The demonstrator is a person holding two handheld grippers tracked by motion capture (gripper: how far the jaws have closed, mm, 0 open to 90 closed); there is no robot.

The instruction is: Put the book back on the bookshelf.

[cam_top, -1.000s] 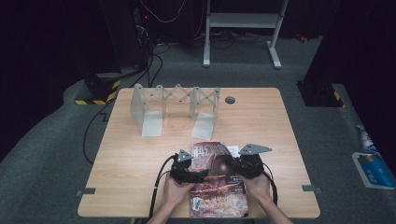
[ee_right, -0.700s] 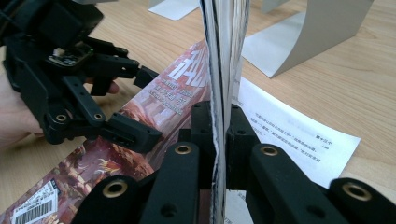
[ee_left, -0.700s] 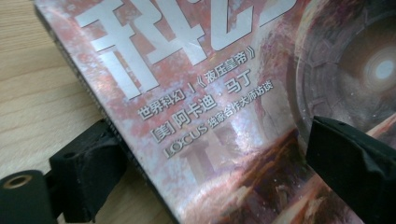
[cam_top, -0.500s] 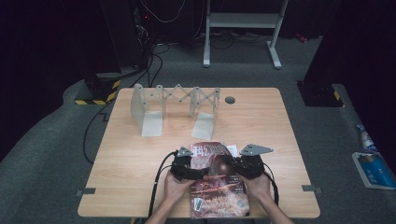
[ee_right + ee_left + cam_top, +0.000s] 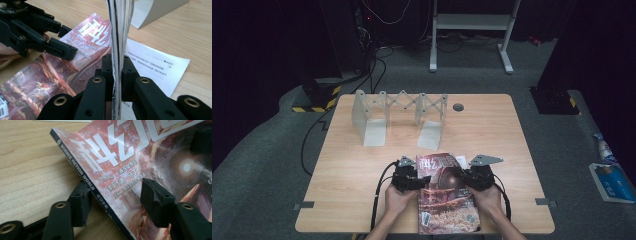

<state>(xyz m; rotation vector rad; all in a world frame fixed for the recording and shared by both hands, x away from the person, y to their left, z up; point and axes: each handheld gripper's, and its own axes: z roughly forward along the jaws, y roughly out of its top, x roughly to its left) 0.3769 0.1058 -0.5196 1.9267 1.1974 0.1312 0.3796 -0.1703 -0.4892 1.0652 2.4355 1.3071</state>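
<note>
A magazine (image 5: 447,197) with a red cover lies at the near middle of the counter (image 5: 512,135), held from both sides. In the right gripper view the right gripper (image 5: 117,75) has its fingers (image 5: 130,72) pressed together on a thick sheaf of the magazine's pages, which stand up on edge between them, while the rest of the cover lies flat to their left. In the left gripper view the left gripper (image 5: 115,197) has its fingers apart, straddling the spine: one finger (image 5: 80,205) sits below and outside the spine edge, near the counter, and the other (image 5: 156,201) rests over the cover; whether either one touches the magazine cannot be told. In the high view the left gripper (image 5: 408,177) is at the magazine's left edge and the right gripper (image 5: 476,177) at its right edge, each with a hand (image 5: 398,200) behind it. A white printed sheet (image 5: 157,67) lies on the counter just right of the right fingers, partly under the magazine. Well beyond both grippers stands a grey folding rack (image 5: 399,112), and beyond the right one a small dark disc (image 5: 458,107) sits in the counter.
</note>
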